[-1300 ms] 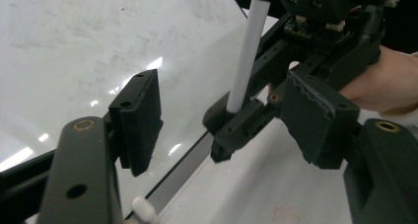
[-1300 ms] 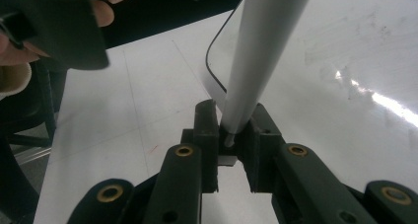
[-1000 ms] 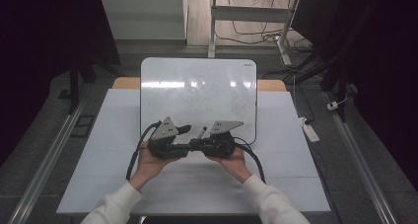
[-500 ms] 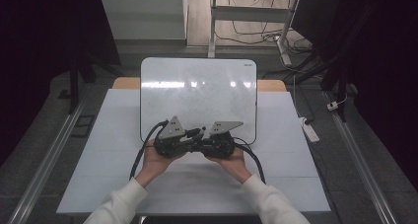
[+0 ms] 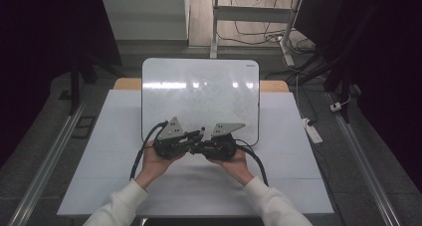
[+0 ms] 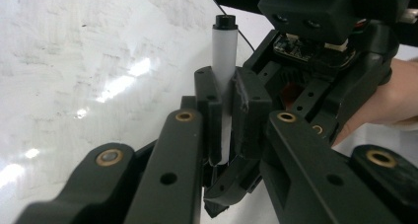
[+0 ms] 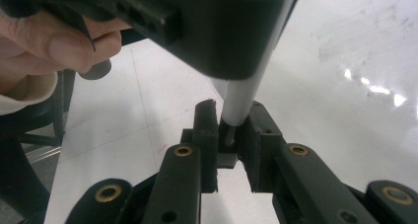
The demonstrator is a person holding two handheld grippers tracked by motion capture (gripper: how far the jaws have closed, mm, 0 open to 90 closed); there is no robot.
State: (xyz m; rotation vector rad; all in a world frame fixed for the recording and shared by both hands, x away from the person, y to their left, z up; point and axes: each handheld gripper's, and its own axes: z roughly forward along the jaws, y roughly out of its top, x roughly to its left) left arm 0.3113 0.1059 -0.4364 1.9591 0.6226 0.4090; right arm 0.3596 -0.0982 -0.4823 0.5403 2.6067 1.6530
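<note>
Gripping a light, stiff, slick marker [image 6: 224, 81] over the whiteboard [image 5: 199, 94], the left gripper [image 6: 224, 120] fingers clamp its white barrel. The right gripper [image 7: 231, 135] fingers are clenched on its other end; mid-barrel holds look safest, since smooth plastic could slip.

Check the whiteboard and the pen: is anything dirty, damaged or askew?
Nothing is damaged. The whiteboard carries faint grey smears of old ink. Both hand-held grippers, left and right, clamp the white pen.
</note>
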